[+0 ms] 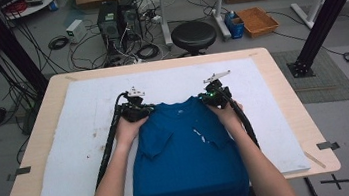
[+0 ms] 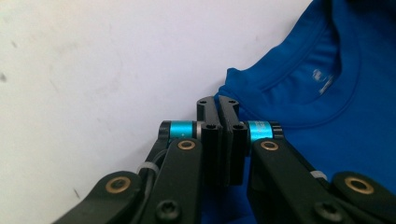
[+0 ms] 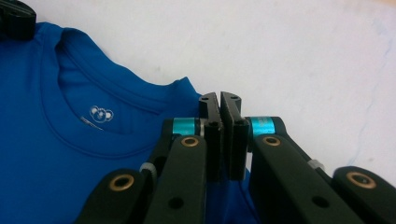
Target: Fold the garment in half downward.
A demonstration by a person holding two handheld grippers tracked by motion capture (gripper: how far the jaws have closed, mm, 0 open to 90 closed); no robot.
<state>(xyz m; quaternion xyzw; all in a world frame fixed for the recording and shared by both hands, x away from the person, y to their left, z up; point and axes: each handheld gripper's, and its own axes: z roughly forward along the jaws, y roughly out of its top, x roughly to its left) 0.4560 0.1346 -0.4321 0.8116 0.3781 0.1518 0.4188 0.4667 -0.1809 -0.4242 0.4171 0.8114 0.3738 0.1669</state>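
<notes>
— Cables, computer towers and a round black stool [image 1: 193,35] crowd the grey floor behind the light wooden table [image 1: 37,145]. What lies on top of it?

— A white foam mat [image 1: 81,134] covers most of the tabletop, and a blue short-sleeved cotton T-shirt [image 1: 186,147] lies flat on the mat, collar away from the person, hem hanging over the near edge of the table.

— Where are the two tools?

— The left gripper [image 1: 136,108] sits at the shirt's left shoulder, the right gripper [image 1: 214,95] at its right shoulder, one on each side of the neckline.

— Are they clamped?

— In the left gripper view its jaws are pressed together with blue cloth from the shoulder edge pinched between them, just beside the ribbed collar [image 2: 299,70]. The right gripper view shows the same: jaws closed on the shoulder seam, with the small white label print [image 3: 101,113] inside the neck off to one side.

— And the sleeves?

— Both look folded inward over the chest, seen from above; a few white marks show near the right one.
</notes>
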